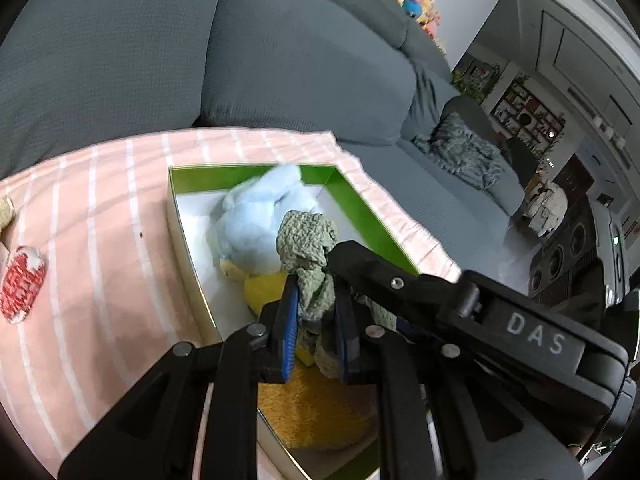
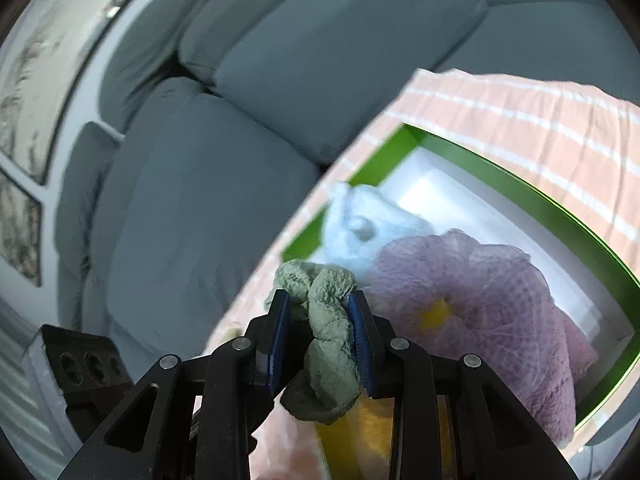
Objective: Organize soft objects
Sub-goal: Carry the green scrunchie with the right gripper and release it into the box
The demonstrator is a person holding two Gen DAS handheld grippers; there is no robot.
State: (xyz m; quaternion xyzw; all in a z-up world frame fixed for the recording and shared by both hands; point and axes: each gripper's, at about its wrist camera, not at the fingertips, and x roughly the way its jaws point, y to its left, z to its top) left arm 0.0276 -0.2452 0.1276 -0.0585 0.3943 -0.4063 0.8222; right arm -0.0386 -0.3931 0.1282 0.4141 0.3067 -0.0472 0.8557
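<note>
A green-walled box (image 1: 352,208) with a white floor sits on a pink striped cloth (image 1: 100,216). Inside lie a light blue plush (image 1: 256,220) and a yellow plush (image 1: 316,412). My left gripper (image 1: 316,300) is shut on a green knitted cloth (image 1: 308,248) above the box. My right gripper (image 2: 320,320) is shut on the same green cloth (image 2: 328,336); it shows in the left wrist view as the black arm on the right. In the right wrist view the box (image 2: 560,216) also holds a purple plush (image 2: 472,292) and the blue plush (image 2: 360,232).
A grey sofa (image 1: 280,60) backs the cloth. A red and white soft item (image 1: 22,288) lies on the cloth at the left. A grey throw (image 1: 464,152) lies on the sofa's far end. Shelves and appliances stand at right.
</note>
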